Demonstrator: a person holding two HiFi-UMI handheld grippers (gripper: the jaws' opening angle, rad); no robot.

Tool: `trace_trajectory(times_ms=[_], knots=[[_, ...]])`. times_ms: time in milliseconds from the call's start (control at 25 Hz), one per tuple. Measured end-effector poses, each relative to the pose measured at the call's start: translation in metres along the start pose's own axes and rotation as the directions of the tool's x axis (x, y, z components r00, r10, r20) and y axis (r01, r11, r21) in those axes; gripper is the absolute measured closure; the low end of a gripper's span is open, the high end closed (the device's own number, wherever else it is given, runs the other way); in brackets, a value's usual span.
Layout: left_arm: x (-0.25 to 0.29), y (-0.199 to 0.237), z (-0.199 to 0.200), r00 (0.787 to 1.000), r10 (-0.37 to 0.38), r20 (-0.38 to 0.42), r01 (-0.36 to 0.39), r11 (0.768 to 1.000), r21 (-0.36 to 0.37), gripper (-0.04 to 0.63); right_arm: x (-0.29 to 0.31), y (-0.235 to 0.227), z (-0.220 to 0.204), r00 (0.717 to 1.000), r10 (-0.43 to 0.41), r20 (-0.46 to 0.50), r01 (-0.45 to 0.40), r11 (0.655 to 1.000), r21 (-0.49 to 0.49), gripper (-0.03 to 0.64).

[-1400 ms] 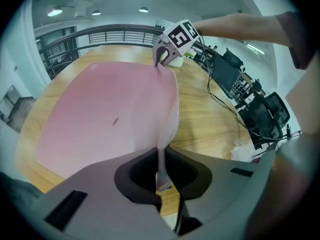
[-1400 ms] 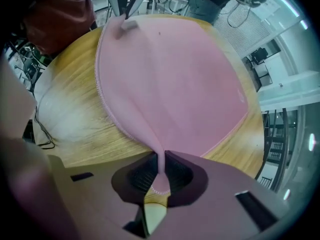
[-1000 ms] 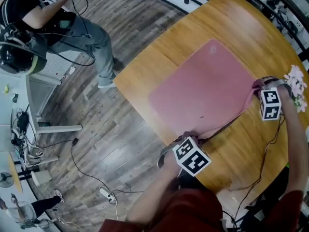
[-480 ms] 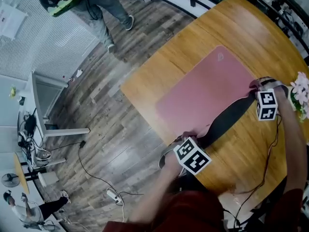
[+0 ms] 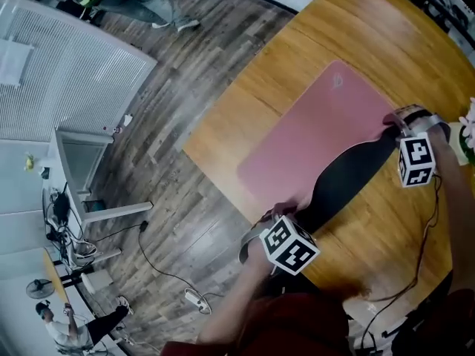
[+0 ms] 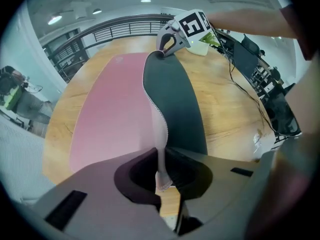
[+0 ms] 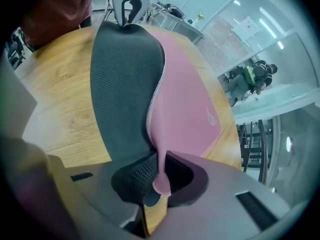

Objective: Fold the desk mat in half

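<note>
Left gripper (image 6: 162, 180), right gripper (image 7: 160, 183) pinch mat (image 5: 312, 132) — logo (image 5: 338, 80) illegible.

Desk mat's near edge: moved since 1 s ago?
Yes. The held edge of the desk mat has rolled over its pink top, away from the near side of the table; far more dark underside shows.

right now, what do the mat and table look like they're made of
The mat looks like a soft, pliable sheet, probably fabric over rubber foam: matte pink top, black underside with a fine grid texture, stitched edge, bending limply where lifted. The table looks like wood or wood-look laminate: warm grain lines, slight sheen.
</note>
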State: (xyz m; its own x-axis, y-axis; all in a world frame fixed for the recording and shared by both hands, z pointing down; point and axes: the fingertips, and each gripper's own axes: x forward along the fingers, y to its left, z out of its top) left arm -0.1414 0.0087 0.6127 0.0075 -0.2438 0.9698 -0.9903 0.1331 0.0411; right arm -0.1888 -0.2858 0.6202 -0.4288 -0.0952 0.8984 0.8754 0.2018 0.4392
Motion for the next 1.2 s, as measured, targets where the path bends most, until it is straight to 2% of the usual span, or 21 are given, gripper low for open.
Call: trace_trajectory(times_ms=[360,520,1200], knots=[[0.016,0.018,0.000,0.998,0.047,-0.042,-0.045,0.998,0.047,0.538,0.010,-0.007,0.002,0.999,-0.040,0.015,0.040,0.999,-0.008,0.563],[0.017,0.027,0.003,0.998,0.057,-0.030,-0.055,0.996,0.073,0.538,0.017,-0.017,0.003,0.999,-0.036,0.012,0.036,0.999,-0.010,0.563],[0.006,0.075,-0.004,0.993,0.122,0.008,-0.122,0.988,0.099,0.535,0.032,-0.057,0.019,0.998,-0.044,-0.044,0.045,0.999,0.006,0.560]])
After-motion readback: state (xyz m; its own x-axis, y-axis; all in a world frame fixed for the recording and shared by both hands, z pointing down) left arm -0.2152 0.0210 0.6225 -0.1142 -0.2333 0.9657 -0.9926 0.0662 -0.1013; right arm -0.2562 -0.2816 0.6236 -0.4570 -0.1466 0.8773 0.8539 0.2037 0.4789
